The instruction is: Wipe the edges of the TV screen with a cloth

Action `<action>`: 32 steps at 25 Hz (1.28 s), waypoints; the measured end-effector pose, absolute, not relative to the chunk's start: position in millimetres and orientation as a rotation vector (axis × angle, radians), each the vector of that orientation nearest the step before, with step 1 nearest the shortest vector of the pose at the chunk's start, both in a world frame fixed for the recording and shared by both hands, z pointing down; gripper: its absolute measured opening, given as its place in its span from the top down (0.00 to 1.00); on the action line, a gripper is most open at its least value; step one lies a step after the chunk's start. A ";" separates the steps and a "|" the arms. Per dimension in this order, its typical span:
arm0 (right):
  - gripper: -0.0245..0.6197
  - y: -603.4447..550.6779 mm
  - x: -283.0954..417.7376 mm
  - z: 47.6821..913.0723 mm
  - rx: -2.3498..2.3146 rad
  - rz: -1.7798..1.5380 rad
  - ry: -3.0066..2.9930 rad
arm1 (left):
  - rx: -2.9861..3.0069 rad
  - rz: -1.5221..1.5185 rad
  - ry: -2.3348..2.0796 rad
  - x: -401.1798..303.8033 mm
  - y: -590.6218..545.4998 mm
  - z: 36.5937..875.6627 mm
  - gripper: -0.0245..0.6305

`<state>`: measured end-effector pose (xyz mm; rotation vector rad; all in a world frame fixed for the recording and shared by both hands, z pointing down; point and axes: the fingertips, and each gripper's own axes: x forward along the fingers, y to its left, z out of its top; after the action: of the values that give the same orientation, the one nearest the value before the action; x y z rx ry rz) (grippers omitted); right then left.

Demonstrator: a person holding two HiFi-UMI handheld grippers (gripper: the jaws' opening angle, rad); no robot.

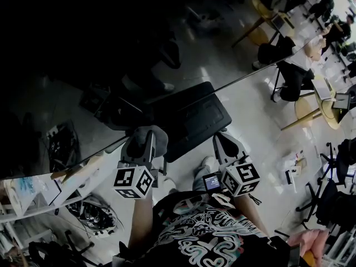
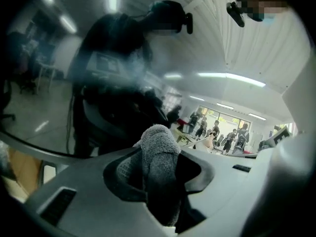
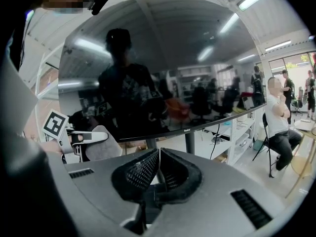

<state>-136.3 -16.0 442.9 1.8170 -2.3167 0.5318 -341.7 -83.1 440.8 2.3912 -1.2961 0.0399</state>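
Note:
The big dark TV screen [image 1: 83,49] fills the upper left of the head view, and its lower edge [image 1: 239,81] runs diagonally. My left gripper [image 1: 146,137] is shut on a grey cloth [image 1: 139,141], which sits at that lower edge. In the left gripper view the cloth [image 2: 158,157] bulges between the jaws in front of the glossy screen [image 2: 113,68]. My right gripper [image 1: 223,142] hovers just right of it, below the edge; its jaws [image 3: 158,157] are shut with nothing held. The right gripper view shows the screen [image 3: 163,58] and the cloth [image 3: 101,149] at its lower left.
The TV's black stand base [image 1: 192,121] lies under the screen, and its pole [image 3: 190,142] rises behind my right gripper. White shelving with clutter [image 1: 33,193] stands at lower left. Chairs, round yellow tables [image 1: 328,113] and a seated person [image 3: 279,122] are at the right.

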 end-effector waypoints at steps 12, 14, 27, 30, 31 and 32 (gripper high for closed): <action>0.91 -16.0 -133.9 445.7 1.828 0.552 -2.310 | 2.349 -0.023 -1.235 -332.7 -87.0 442.4 0.73; 0.91 -15.8 -134.1 446.1 1.829 0.553 -2.310 | 2.351 -0.021 -1.225 -330.4 -87.1 442.9 0.73; 0.91 -16.4 -122.4 448.2 1.859 0.570 -2.284 | 2.362 -0.021 -1.154 -308.0 -92.2 443.7 0.73; 0.91 -16.6 -118.2 449.2 1.872 0.576 -2.277 | 2.367 -0.017 -1.134 -301.6 -93.4 444.4 0.73; 0.91 -16.4 -116.7 449.3 1.877 0.579 -2.274 | 2.368 -0.016 -1.127 -299.5 -93.7 444.3 0.73; 0.91 -16.2 -115.3 449.5 1.882 0.582 -2.272 | 2.369 -0.015 -1.121 -297.6 -94.0 444.2 0.73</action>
<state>-115.3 -16.2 449.5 1.8816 -2.2718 0.5821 -297.6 -94.0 444.2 2.3688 -1.1208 -0.0147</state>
